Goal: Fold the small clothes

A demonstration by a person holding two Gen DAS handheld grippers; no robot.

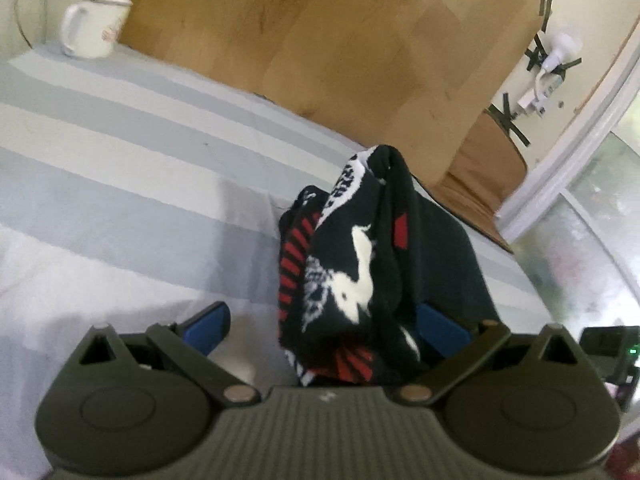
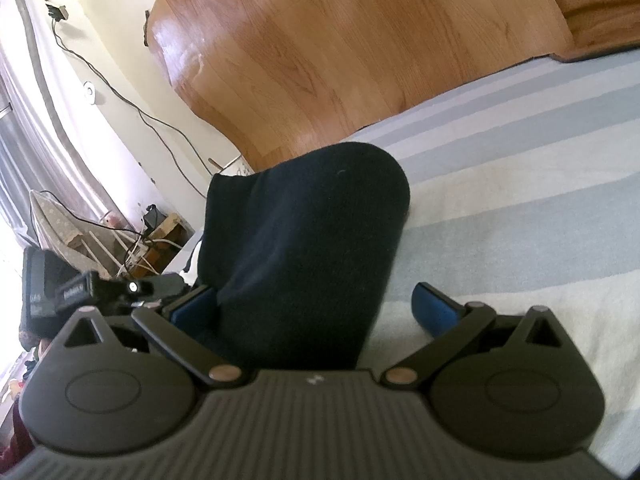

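Observation:
A small black garment with red and white print (image 1: 352, 272) lies bunched on the striped bedsheet (image 1: 140, 152), partly folded over. In the left wrist view it sits between the blue pads of my left gripper (image 1: 324, 324), whose jaws stand wide apart around it. In the right wrist view the plain black side of the garment (image 2: 304, 248) fills the space between the pads of my right gripper (image 2: 316, 308), which is also wide open. Neither gripper pinches the cloth.
A white mug (image 1: 94, 26) with a spoon stands at the far left on the sheet. A wooden headboard (image 1: 320, 40) runs along the back. The other gripper's body (image 2: 100, 292) shows at the left of the right wrist view. Cables and clutter (image 2: 140, 240) lie beyond the bed edge.

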